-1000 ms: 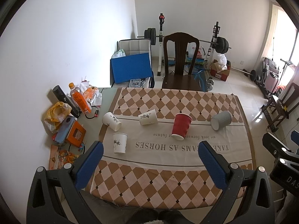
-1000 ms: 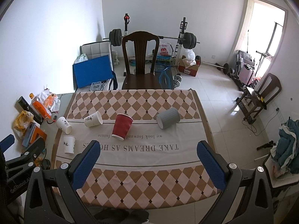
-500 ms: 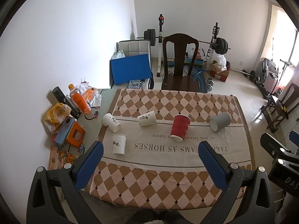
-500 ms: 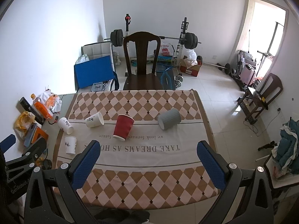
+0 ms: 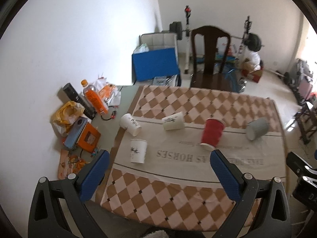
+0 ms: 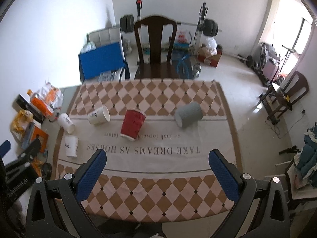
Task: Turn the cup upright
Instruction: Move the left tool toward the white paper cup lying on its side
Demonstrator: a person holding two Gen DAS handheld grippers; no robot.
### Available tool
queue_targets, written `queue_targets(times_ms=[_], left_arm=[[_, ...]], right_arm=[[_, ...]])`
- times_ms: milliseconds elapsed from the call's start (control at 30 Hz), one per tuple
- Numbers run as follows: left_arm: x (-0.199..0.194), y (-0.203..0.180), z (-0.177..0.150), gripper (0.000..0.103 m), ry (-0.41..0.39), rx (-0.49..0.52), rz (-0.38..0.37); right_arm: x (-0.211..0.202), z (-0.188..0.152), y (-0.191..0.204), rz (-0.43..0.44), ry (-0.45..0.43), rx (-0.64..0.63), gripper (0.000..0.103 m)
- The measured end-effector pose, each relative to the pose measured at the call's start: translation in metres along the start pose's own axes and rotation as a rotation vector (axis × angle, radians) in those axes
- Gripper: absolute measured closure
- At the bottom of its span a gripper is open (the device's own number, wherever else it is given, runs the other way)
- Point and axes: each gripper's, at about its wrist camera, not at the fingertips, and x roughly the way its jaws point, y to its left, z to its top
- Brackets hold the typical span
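Compared with a second ago, the left gripper point(image 5: 158, 168) is swinging toward the clutter side of the table and dipping a little, so the small white printed cup point(image 5: 138, 151) is now sitting closer in front of its left finger, while the red cup point(image 5: 212, 133) is sliding rightward in its view (the blur suggests the motion is ongoing). The right gripper point(image 6: 157, 167) is barely shifting. I am reading that as the left side picking a target, though no cup is being touched yet. Relative to the red cup, which is standing mouth-down mid-cloth, the grey cup point(image 6: 188, 114) is lying on its side well apart toward the window, and two white cups point(image 6: 99, 115) are lying tipped on the other side. Both tools are hovering above the near edge of the checked tablecloth point(image 6: 158, 190), jaws spread wide and empty.
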Motion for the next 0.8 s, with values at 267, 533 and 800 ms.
queue_targets(times_ms=[267, 533, 800], left_arm=[[0.106, 0.004, 0.007, 0.000, 0.153, 0.050, 0.014], [0.215, -0.005, 0.017, 0.000, 0.257, 0.227, -0.021], [0.306, -0.032, 0.033, 0.001, 0.247, 0.545, -0.036]], right_arm=[[0.129, -0.009, 0.024, -0.041, 0.214, 0.000, 0.000], [0.256, -0.024, 0.063, -0.125, 0.428, 0.024, 0.000], [0.332, -0.034, 0.094, -0.179, 0.557, 0.004, 0.000]])
